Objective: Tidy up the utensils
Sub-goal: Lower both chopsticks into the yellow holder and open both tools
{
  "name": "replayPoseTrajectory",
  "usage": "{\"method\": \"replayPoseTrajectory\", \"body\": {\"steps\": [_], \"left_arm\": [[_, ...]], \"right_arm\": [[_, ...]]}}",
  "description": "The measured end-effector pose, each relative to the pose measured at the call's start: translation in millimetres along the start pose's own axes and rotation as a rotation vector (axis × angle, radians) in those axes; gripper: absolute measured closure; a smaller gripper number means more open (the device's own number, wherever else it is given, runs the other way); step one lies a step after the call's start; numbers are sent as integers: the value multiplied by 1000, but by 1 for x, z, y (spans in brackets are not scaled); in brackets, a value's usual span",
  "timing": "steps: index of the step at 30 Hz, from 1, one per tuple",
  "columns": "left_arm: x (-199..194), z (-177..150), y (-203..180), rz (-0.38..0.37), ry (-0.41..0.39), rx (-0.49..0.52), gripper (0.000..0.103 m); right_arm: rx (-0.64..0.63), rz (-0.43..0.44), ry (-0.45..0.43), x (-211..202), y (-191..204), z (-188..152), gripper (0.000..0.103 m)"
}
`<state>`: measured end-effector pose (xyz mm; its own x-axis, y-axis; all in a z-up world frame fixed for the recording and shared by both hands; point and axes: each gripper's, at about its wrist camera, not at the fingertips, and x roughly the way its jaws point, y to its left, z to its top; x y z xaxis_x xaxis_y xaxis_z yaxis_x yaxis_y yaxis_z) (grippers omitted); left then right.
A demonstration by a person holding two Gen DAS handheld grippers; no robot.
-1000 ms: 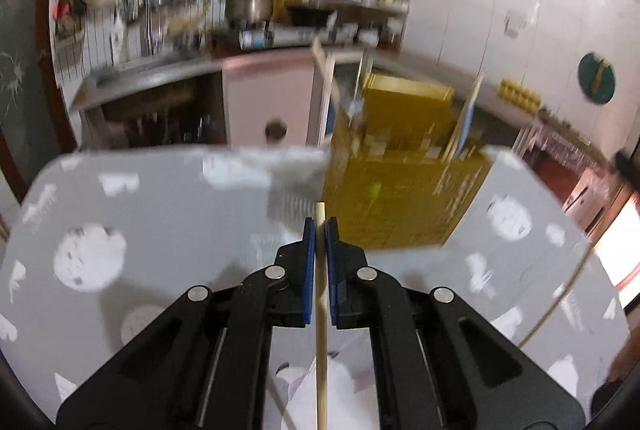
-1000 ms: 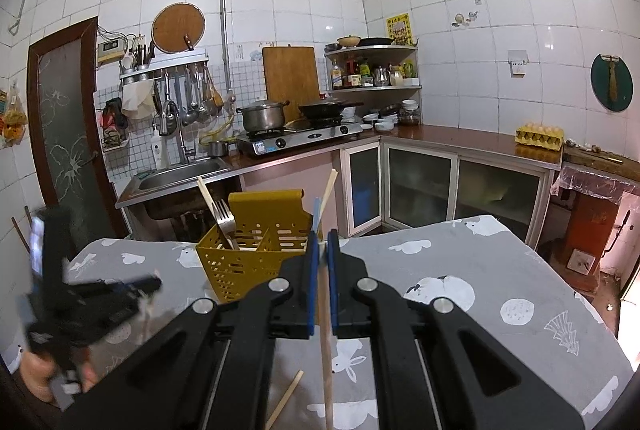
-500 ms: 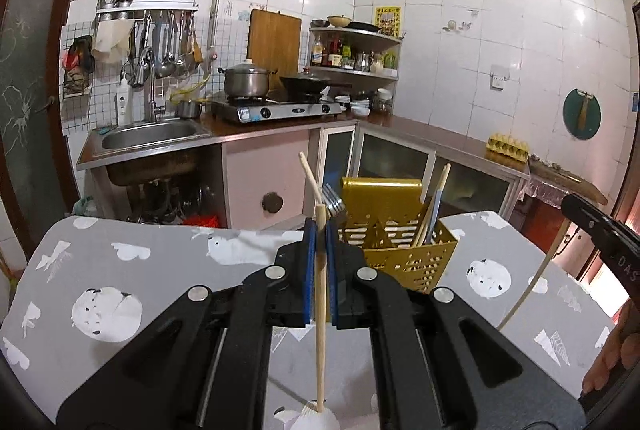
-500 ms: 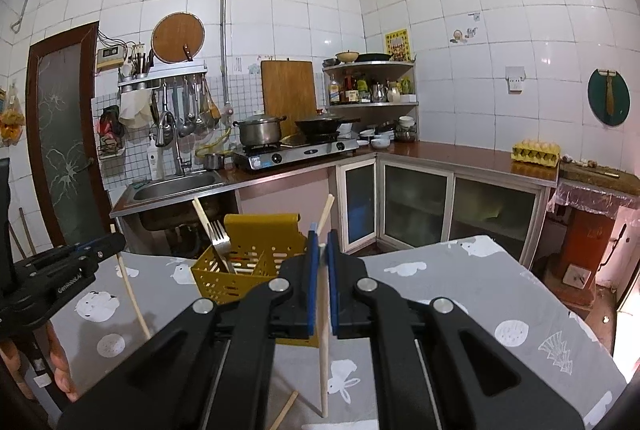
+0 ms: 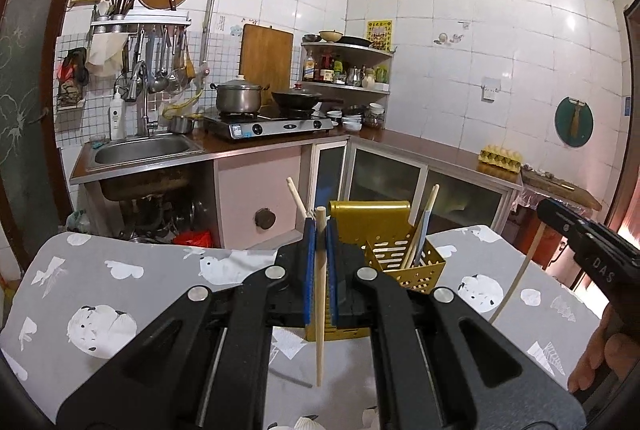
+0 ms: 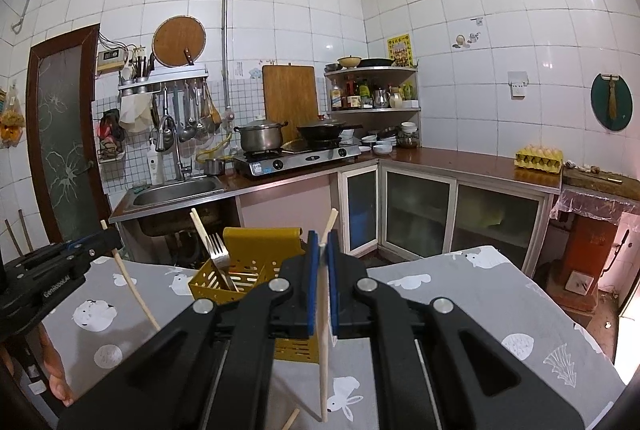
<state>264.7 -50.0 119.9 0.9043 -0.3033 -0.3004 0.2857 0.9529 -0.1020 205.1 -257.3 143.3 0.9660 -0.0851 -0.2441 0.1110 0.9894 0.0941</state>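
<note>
Now the left gripper [image 5: 319, 242] has risen — its chopstick [image 5: 319, 294] clamped, clear of the table [image 5: 132, 294]; the right gripper [image 6: 322, 250] pinches another chopstick [image 6: 323, 358] — both ready for the yellow basket [image 5: 404, 262].

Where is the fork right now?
In the right wrist view the fork stands tines-up in the left compartment of the yellow caddy, beside a leaning chopstick.
</note>
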Motion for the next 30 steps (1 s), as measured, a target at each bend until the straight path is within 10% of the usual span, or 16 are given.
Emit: {"method": "replayPoseTrajectory", "body": {"steps": [30], "left_arm": [[21,126,-25,-27,-203,49,99]], "right_arm": [[14,32,-181,36,22,126,98]]}}
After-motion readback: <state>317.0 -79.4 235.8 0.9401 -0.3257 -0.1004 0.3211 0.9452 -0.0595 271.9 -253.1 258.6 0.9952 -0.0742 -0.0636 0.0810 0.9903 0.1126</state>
